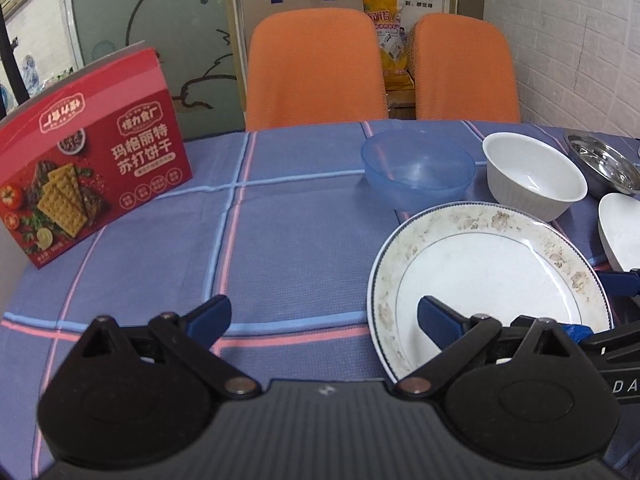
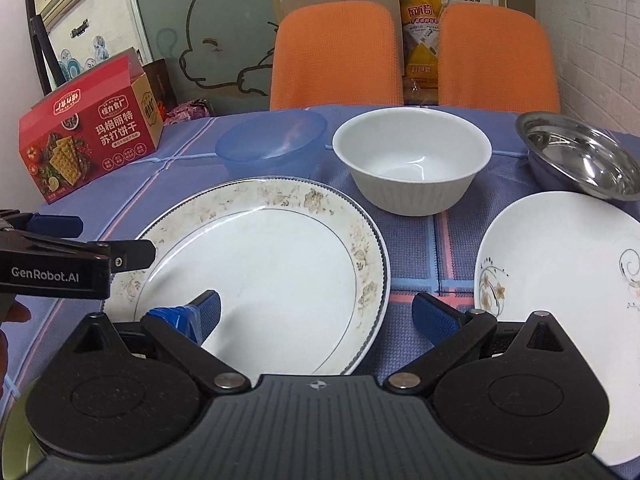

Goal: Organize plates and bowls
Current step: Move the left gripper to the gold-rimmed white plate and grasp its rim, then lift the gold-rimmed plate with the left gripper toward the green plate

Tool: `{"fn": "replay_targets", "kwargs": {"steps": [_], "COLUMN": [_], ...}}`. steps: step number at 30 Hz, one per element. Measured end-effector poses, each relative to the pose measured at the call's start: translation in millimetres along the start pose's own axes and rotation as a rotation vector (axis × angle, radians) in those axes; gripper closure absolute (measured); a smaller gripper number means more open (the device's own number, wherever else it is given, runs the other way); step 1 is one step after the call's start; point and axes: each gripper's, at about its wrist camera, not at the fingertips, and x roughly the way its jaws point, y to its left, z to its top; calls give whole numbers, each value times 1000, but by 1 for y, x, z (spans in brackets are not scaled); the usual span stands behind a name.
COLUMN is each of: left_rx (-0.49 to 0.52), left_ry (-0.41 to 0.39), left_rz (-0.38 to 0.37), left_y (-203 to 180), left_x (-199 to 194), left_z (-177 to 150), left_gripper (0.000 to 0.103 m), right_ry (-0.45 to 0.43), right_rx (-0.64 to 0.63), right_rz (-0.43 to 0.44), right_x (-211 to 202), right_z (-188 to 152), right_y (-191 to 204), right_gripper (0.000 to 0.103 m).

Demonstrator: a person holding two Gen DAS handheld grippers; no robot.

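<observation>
1. Both grippers sit spread wide with nothing held. The left gripper (image 1: 322, 322) has its right finger over the floral plate (image 1: 490, 284); the right gripper (image 2: 316, 314) straddles that plate's 3 o'clock rim.
2. The plain plate (image 2: 560, 300) lies at 3 o'clock of the floral one. The blue bowl (image 2: 272, 144), white bowl (image 2: 412, 160) and steel bowl (image 2: 580, 156) line the 12 o'clock side.
3. Best bet: the person pinches one plate rim squarely, probably the floral one, though contact is hard to tell.
4. Lift level, stack plates, then nest bowls.

Dim, bluish indoor light; fisheye-bent edges, dark corners, soft focus.
</observation>
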Motion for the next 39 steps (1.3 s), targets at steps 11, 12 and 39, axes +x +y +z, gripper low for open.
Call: {"fn": "replay_targets", "kwargs": {"steps": [11, 12, 39], "left_rx": [-12, -11, 46], "left_ry": [63, 65, 94], "left_rz": [-65, -70, -188], "left_y": [-4, -3, -18], "left_x": [29, 29, 38], "left_z": [11, 12, 12], "left_gripper": [5, 5, 5], "right_ry": [-4, -5, -35], "right_rx": [-83, -88, -128], "right_rz": [-10, -7, 47], "right_x": [21, 22, 7], "right_z": [9, 10, -7], "right_y": [10, 10, 11], "right_gripper": [13, 13, 12]}}
